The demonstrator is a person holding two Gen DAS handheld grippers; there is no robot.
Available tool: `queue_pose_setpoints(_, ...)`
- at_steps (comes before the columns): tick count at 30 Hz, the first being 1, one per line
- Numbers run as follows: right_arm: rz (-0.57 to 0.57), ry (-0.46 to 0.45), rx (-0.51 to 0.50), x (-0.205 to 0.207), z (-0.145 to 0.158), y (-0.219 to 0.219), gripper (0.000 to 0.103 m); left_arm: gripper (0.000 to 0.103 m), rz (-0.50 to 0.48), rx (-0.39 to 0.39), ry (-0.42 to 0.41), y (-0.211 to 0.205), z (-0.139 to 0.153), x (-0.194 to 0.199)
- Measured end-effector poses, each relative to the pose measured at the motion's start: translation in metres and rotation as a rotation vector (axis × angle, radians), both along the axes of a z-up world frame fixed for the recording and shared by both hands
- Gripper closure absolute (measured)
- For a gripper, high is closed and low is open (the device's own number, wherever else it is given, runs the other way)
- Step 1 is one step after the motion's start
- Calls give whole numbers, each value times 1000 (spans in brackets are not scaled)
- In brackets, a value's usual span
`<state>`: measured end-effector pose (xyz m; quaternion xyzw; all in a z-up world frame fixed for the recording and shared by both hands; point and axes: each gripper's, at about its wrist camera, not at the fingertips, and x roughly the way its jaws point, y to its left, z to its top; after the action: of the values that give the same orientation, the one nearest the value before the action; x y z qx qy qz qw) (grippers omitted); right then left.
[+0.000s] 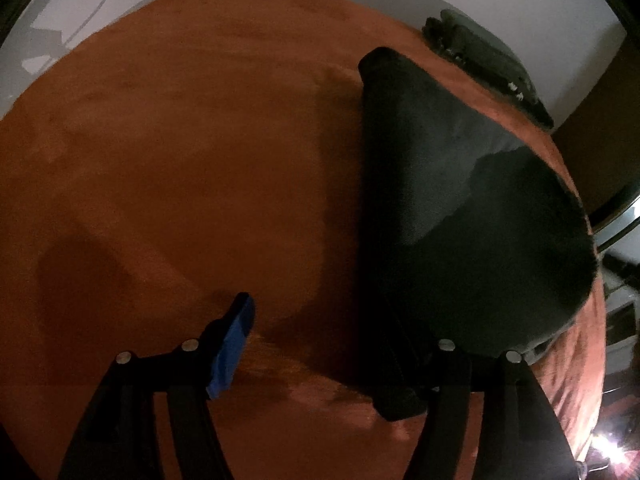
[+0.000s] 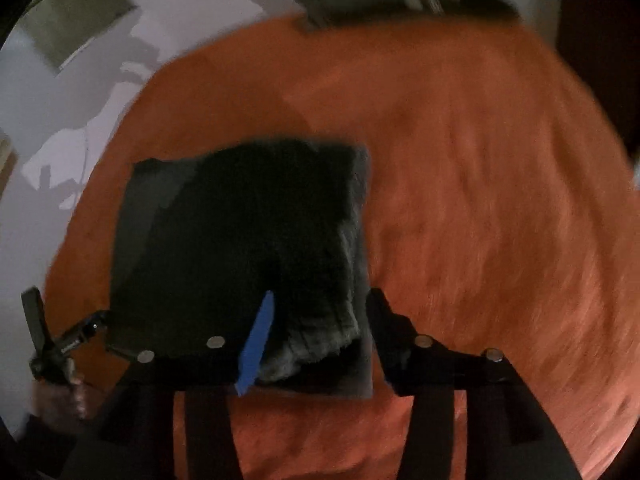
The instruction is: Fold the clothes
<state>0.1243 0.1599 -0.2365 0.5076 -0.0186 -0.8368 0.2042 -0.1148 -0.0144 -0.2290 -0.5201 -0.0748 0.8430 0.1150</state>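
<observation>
Dark garment [image 2: 240, 248] folded to a rough square, lying flat on the orange blanket [image 2: 480, 200]. In the right wrist view it sits ahead of the jaws and slightly to their left side; its rumpled grey edge [image 2: 344, 320] runs into the gap. In the left wrist view the same garment [image 1: 460, 200] lies off the right-side jaw, with its near corner bunched against that finger.

Right gripper [image 2: 320, 332]: jaws parted, nothing pinched; cloth edge sits below the gap, not clamped. View is blurred, contact unclear. Left gripper [image 1: 340, 340]: jaws wide apart, bare blanket between them, nothing held.

Risks, judged:
- The loose layered edge between the right jaws could snag on a fingertip as that gripper moves, dragging the top layer and undoing the fold.
- The corner against the left gripper's right-side finger could get caught or shoved, skewing the square.
- The plush blanket could get pinched with the cloth on any regrasp.
- Dark pile [image 2: 400, 0] beyond the blanket's far edge, well apart, no threat.
</observation>
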Motion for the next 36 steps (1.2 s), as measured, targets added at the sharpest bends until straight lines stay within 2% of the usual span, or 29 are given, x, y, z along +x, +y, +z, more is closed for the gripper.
queue_pose_setpoints(2,21,92,16,8,13,-10,54,29,7,-3,1,-2,-2,0)
queue_pose_setpoints(6,144,92,-56,14,-1,-44,50,28,10,12,-4,-2,-5,0)
queue_pose_setpoints(9,166,34,70,2,-44,-54,50,28,11,15,-9,-2,-3,3)
queue_pose_setpoints(11,160,20,119,-5,-58,-57,50,29,4,28,-11,-1,4,9)
queue_pose_setpoints(13,151,25,95,-7,-43,-58,50,29,-21,33,0,-1,12,19)
queue_pose_setpoints(16,266,119,22,5,-4,-78,50,29,-77,39,33,1,25,41)
queue_pose_setpoints(17,344,140,1,8,9,-95,50,29,-93,39,47,4,28,48)
queue_pose_setpoints(21,569,67,-64,4,24,-167,50,29,-69,71,47,7,21,52)
queue_pose_setpoints(23,634,-14,-96,-9,17,-207,50,30,-31,139,21,3,14,47)
queue_pose_setpoints(24,668,-58,-113,-15,13,-228,52,38,-19,158,30,1,14,44)
queue_pose_setpoints(25,676,-81,-94,-19,5,-244,65,46,-7,176,39,0,14,41)
queue_pose_setpoints(26,683,-103,-75,-23,-2,-260,71,59,5,194,48,-2,14,39)
queue_pose_setpoints(27,682,-130,-49,-27,-11,-273,79,62,16,212,55,-3,14,36)
queue_pose_setpoints(30,654,-176,14,-32,-32,-296,80,62,31,250,26,-5,10,28)
queue_pose_setpoints(34,613,-176,65,-33,-41,-303,78,62,15,286,-32,1,-3,19)
queue_pose_setpoints(35,605,-174,77,-33,-44,-305,78,65,3,283,-30,4,-5,19)
queue_pose_setpoints(36,609,-166,95,-32,-44,-314,78,83,-17,286,-19,8,-7,19)
